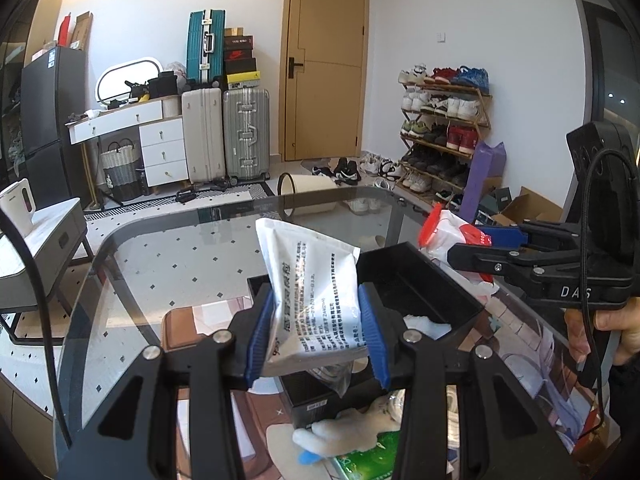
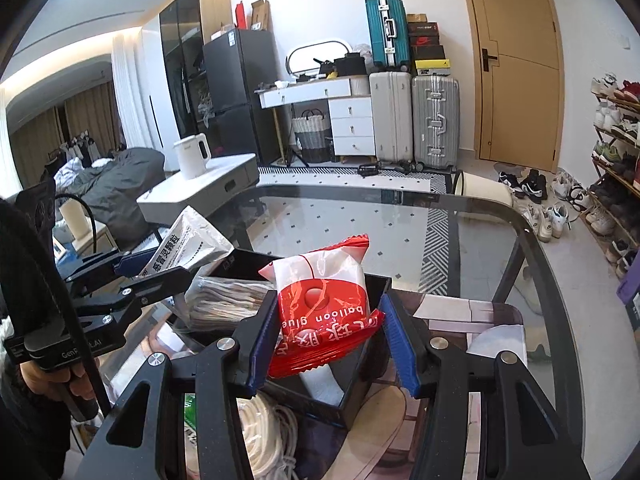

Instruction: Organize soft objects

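My left gripper [image 1: 316,320] is shut on a white sachet [image 1: 316,280] with black print, its blue pads pressing both sides. The sachet hangs upright over the near end of a black open box [image 1: 420,280] on the glass table. My right gripper [image 2: 328,328] is shut on a red-and-white "balloon glue" packet [image 2: 324,312], held above the same box [image 2: 372,360]. In the right wrist view the left gripper [image 2: 156,266] with its sachet [image 2: 192,248] is at the left; in the left wrist view the right gripper [image 1: 468,246] and its packet [image 1: 452,236] are at the right. A clear-wrapped bundle [image 2: 228,300] lies in the box.
A coil of white cord [image 2: 264,432], a green packet [image 1: 368,460] and a pale soft item [image 1: 348,432] lie on the table near me. The glass table's curved rim [image 2: 532,232] runs beyond the box. A hand [image 1: 616,332] grips the right tool's handle.
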### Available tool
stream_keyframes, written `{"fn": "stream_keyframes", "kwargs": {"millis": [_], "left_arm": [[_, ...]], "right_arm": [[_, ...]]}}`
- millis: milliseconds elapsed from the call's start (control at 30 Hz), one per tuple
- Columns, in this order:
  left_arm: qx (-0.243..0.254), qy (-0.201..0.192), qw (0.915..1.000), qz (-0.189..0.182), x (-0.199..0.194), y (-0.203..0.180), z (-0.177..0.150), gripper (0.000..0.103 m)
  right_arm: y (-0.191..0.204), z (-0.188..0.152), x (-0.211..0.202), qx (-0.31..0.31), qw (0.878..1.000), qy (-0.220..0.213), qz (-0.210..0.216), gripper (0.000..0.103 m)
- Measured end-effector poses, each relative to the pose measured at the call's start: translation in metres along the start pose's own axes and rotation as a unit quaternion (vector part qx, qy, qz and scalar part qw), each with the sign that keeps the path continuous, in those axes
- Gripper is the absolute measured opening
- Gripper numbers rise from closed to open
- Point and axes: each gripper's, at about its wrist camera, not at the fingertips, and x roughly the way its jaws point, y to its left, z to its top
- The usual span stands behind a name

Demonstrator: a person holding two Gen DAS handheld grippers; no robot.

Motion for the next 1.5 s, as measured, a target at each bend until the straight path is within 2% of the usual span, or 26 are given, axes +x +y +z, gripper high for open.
{"fn": "stream_keyframes", "kwargs": {"millis": [467,567,667,1100,1300,1367,1467,1500], "left_arm": [[0.016,0.031,0.9991,-0.024,0.033,-0.008,0.002,0.041],[0.012,0.054,0.9979,-0.034,0.045,-0.008,0.0,0.041],[0.033,0.068,0.9969,-0.023,0.052,-0.015,-0.008,0.041],[0.042,0.064,0.9967,-0.028,0.048,-0.016,-0.013,0.041],[0.04,0.069,0.9965,-0.024,0.043,-0.012,-0.015,0.043],[0.036,0.07,0.9967,-0.018,0.044,-0.01,-0.015,0.048],[0.031,0.069,0.9968,-0.025,0.043,-0.008,-0.015,0.049],[0.032,0.069,0.9968,-0.024,0.043,-0.011,-0.013,0.051]], "right_arm": [[0.003,0.002,0.038,-0.02,0.999,0.033,-0.004,0.051],[0.002,0.002,0.042,-0.023,0.999,0.037,-0.005,0.051],[0.002,0.002,0.043,-0.023,0.999,0.037,-0.004,0.051],[0.014,0.005,0.058,-0.066,0.997,0.048,-0.017,0.051],[0.028,0.002,0.071,-0.096,0.993,0.068,-0.017,0.052],[0.035,-0.001,0.072,-0.111,0.991,0.07,-0.02,0.056],[0.042,-0.007,0.065,-0.132,0.989,0.054,-0.033,0.075],[0.044,-0.008,0.062,-0.136,0.989,0.046,-0.038,0.076]]}}
